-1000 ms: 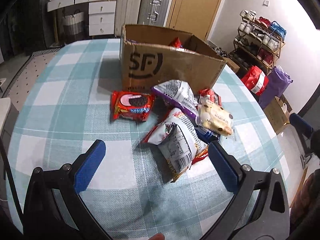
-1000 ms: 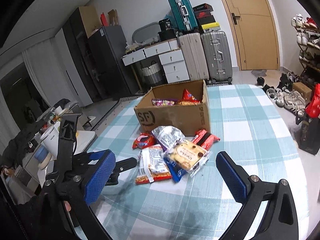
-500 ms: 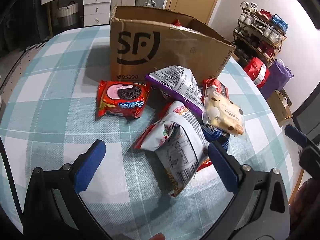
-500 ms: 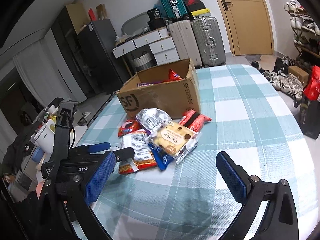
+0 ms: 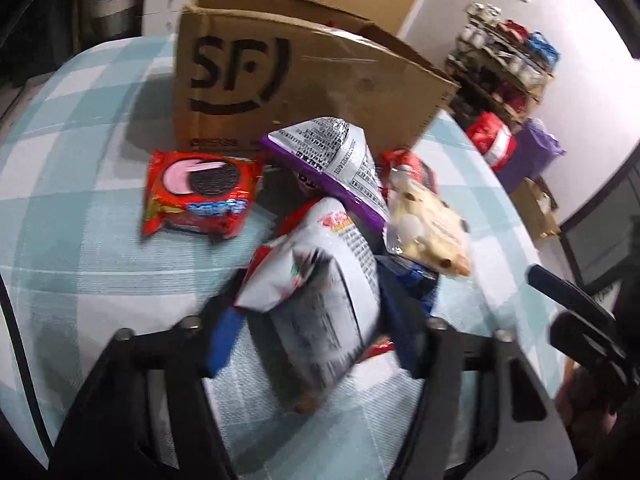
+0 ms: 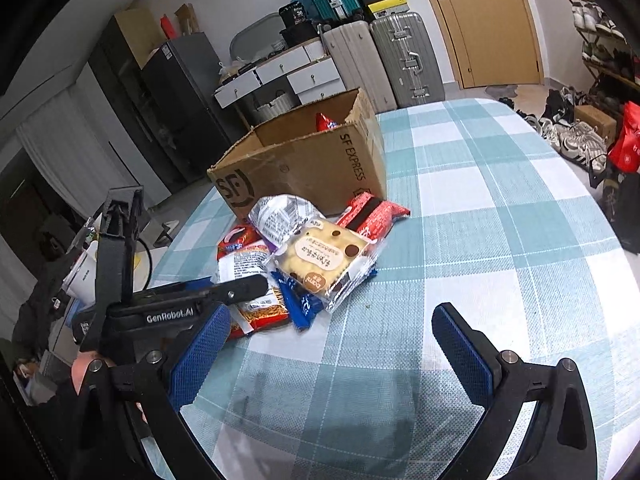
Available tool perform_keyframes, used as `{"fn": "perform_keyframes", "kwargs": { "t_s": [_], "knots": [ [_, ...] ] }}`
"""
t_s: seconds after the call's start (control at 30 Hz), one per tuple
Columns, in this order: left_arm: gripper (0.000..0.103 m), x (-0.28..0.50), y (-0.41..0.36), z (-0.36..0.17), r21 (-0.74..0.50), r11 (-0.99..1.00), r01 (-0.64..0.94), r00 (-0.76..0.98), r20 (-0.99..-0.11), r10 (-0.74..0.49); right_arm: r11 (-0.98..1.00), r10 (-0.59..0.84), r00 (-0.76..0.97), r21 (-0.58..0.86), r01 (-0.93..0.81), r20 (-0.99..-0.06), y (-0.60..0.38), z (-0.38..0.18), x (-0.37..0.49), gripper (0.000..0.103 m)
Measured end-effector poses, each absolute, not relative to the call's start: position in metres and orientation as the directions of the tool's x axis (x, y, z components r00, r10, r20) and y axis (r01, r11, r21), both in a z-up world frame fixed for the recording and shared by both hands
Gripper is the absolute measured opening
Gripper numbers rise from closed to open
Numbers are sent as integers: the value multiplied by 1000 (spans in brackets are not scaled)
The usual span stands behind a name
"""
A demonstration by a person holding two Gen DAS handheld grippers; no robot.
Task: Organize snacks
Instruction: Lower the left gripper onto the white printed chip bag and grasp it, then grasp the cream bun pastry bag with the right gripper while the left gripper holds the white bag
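A pile of snack packs lies on the checked tablecloth (image 5: 80,240) in front of an open cardboard box (image 5: 300,72) (image 6: 312,164). My left gripper (image 5: 312,312) is closing around a silver-white snack bag (image 5: 320,300), and its blue pads touch the bag's two sides. A red cookie pack (image 5: 200,196), a purple-edged silver bag (image 5: 336,152) and a clear cookie pack (image 5: 424,224) (image 6: 324,260) lie beyond it. My right gripper (image 6: 332,320) hovers open over bare cloth, just short of the pile. A red snack (image 6: 326,122) shows inside the box.
A red bar (image 6: 376,216) and a blue pack (image 6: 300,304) are also in the pile. Suitcases (image 6: 400,60) and white drawers (image 6: 296,72) stand behind the table, with a shoe rack (image 5: 508,52) and red bag (image 5: 492,140) to the right.
Both grippers have come down and closer to the pile. The left jaws, wide open before, have narrowed onto the silver-white bag. The right jaws stay open.
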State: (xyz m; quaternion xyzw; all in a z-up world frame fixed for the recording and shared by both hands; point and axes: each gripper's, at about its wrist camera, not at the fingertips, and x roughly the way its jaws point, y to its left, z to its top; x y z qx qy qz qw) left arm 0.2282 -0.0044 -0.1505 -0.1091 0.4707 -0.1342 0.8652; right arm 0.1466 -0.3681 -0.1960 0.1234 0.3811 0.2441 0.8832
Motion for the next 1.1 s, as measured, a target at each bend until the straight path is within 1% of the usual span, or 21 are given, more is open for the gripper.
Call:
{"fn": "perform_keyframes", "kwargs": {
  "t_s": [0.07, 0.17, 0.37, 0.7, 1.1],
  "knots": [
    [51, 228, -9, -150, -296, 942, 157, 529, -780, -333, 851, 524, 580, 407, -332, -623, -368, -199, 148, 102],
    [49, 229, -12, -150, -291, 940, 177, 527, -779, -340, 848, 529, 576, 413, -331, -624, -368, -200, 148, 102],
    [49, 230, -18, -149, -288, 942, 170, 529, -780, -334, 849, 526, 580, 414, -327, -622, -366, -198, 145, 102],
    [49, 215, 1, -151, -321, 934, 157, 525, -774, -354, 853, 518, 579, 429, -297, -629, -368, -198, 144, 102],
    [50, 193, 27, -148, -361, 922, 138, 528, -761, -377, 861, 507, 542, 432, -270, -670, -353, -207, 162, 102]
  ]
}}
